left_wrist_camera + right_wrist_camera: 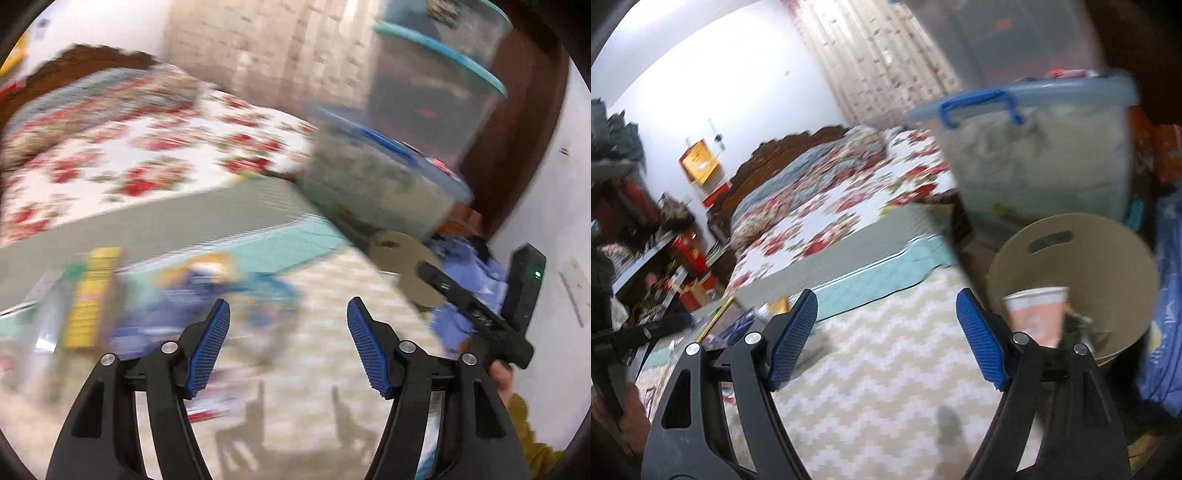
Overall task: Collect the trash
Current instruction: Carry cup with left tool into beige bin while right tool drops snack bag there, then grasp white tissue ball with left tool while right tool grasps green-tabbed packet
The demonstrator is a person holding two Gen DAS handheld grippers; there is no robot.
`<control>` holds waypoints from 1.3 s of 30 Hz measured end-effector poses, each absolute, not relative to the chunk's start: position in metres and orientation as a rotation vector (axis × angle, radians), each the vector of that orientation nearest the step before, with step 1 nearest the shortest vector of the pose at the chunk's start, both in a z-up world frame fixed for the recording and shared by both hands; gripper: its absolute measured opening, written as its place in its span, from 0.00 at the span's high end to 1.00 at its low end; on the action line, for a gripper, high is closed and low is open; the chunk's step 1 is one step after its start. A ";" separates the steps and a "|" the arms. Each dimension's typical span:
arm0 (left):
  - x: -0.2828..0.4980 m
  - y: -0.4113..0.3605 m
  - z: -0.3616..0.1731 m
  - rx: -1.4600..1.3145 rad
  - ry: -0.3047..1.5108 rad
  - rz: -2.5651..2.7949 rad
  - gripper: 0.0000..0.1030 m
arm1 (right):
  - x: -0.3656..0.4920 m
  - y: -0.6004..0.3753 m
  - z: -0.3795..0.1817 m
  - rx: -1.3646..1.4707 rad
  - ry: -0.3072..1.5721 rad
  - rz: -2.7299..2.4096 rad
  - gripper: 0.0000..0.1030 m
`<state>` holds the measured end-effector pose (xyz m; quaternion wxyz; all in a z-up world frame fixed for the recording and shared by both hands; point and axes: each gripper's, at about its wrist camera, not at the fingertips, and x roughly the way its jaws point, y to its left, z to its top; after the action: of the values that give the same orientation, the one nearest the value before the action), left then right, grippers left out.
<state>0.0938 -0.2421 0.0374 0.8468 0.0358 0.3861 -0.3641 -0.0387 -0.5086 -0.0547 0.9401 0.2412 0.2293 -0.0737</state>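
Observation:
A tan round trash bin [1108, 258] stands on the floor at the right, with a pink and white paper cup [1038, 314] and some scraps inside it. My right gripper [886, 328] is open and empty, just left of the bin. The bin also shows in the left wrist view [399, 258], partly behind my right gripper's black body [491, 317]. My left gripper [288, 339] is open and empty above the patterned floor mat [314, 350]. Blurred colourful wrappers or packets [177, 295], blue and yellow, lie on the floor ahead to its left.
A bed with a floral cover [831, 206] fills the middle. Stacked clear storage boxes with blue lids [1034, 147] stand beside the bin. A cluttered low table [657, 266] is at the left. A blue cloth [1167, 295] hangs at the right. Both views are motion blurred.

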 end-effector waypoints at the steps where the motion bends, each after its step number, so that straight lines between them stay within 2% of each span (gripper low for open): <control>1: 0.103 -0.207 0.044 0.068 0.790 -0.682 0.32 | -0.033 -0.500 -0.056 0.490 0.480 -0.134 0.25; 6: 0.152 -0.077 0.048 -0.033 0.780 -0.336 0.27 | -0.004 -0.466 -0.055 0.463 0.529 -0.066 0.25; 10: 0.193 0.010 0.010 -0.144 0.885 -0.106 0.26 | 0.025 -0.435 -0.043 0.424 0.556 0.005 0.25; 13: 0.213 0.037 -0.023 -0.245 0.974 -0.087 0.26 | 0.052 -0.402 -0.029 0.397 0.579 0.088 0.25; 19: 0.227 0.024 -0.047 -0.244 1.008 -0.131 0.26 | 0.138 -0.298 -0.002 0.206 0.706 0.321 0.25; 21: 0.229 0.019 -0.053 -0.262 1.014 -0.141 0.30 | 0.178 -0.260 -0.003 0.140 0.775 0.395 0.25; 22: 0.227 0.020 -0.054 -0.255 0.992 -0.137 0.38 | 0.194 -0.247 -0.005 0.121 0.810 0.423 0.25; 23: 0.227 0.019 -0.056 -0.251 0.997 -0.149 0.51 | 0.210 -0.233 -0.008 0.101 0.850 0.444 0.25; 26: 0.223 0.016 -0.058 -0.263 0.994 -0.174 0.65 | 0.268 -0.200 -0.025 0.069 1.007 0.472 0.25; 32: 0.210 0.009 -0.061 -0.246 0.968 -0.197 0.65 | 0.343 -0.189 -0.066 0.131 1.240 0.416 0.30; 36: 0.206 0.003 -0.061 -0.255 0.971 -0.225 0.65 | 0.352 -0.185 -0.085 0.137 1.342 0.412 0.40; 39: 0.203 -0.001 -0.061 -0.239 0.971 -0.233 0.65 | 0.345 -0.177 -0.089 0.128 1.389 0.465 0.52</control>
<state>0.2026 -0.0009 -0.0612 0.8710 -0.1145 0.4645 -0.1116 0.3446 -0.1775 -0.0893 0.7416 0.0582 0.6337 0.2123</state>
